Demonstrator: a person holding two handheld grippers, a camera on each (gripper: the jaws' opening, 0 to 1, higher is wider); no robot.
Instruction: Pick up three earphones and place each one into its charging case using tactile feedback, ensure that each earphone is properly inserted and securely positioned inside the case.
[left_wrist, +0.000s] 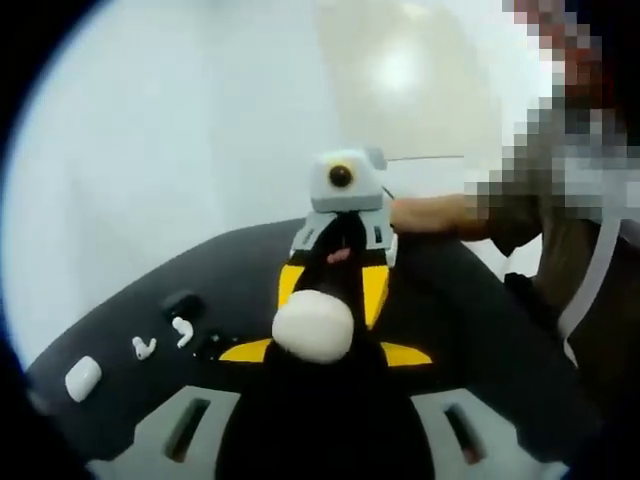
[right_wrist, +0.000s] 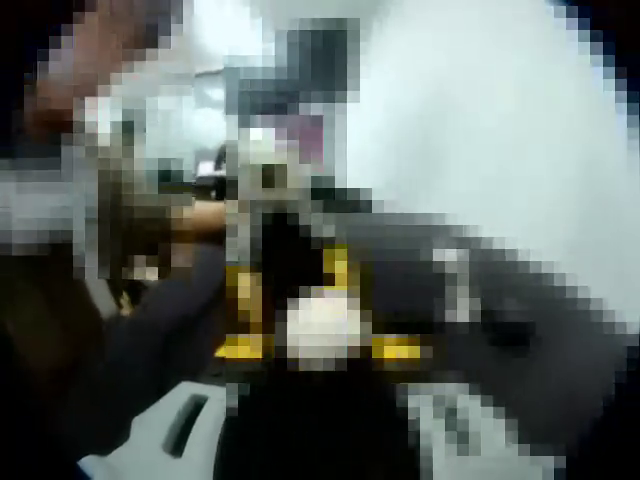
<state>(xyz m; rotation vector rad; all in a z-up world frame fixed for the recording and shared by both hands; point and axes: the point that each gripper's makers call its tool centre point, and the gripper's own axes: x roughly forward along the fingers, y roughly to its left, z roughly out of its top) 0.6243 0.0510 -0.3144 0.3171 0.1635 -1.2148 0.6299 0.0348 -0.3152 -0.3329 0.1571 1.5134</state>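
**Both grippers meet over the dark mat, white case pinched between them**

Left gripper view: the left gripper (left_wrist: 312, 335) rises from the bottom, its jaws pressed onto a white rounded charging case (left_wrist: 312, 325) held centre-frame; the right gripper (left_wrist: 340, 250) comes in opposite, yellow pads (left_wrist: 375, 290) either side of the case, its tips look close-set at the case's far side but whether they actually grip it, cannot tell; a person's hand (left_wrist: 430, 213) holds that gripper from behind, sleeve to the right.

On the dark mat (left_wrist: 470, 320), left of the grippers: two loose white earphones (left_wrist: 182, 330) and (left_wrist: 144, 347) lying near each other; a closed white case (left_wrist: 82, 378) further left nr the mat edge; a small black case (left_wrist: 182, 303) just behind the earphones; all well apart from the held case.

Right gripper view: heavily blurred; a white blob (right_wrist: 325, 325) sits centre w/ yellow patches around it, prob. the same case; jaw state there cannot be made out.
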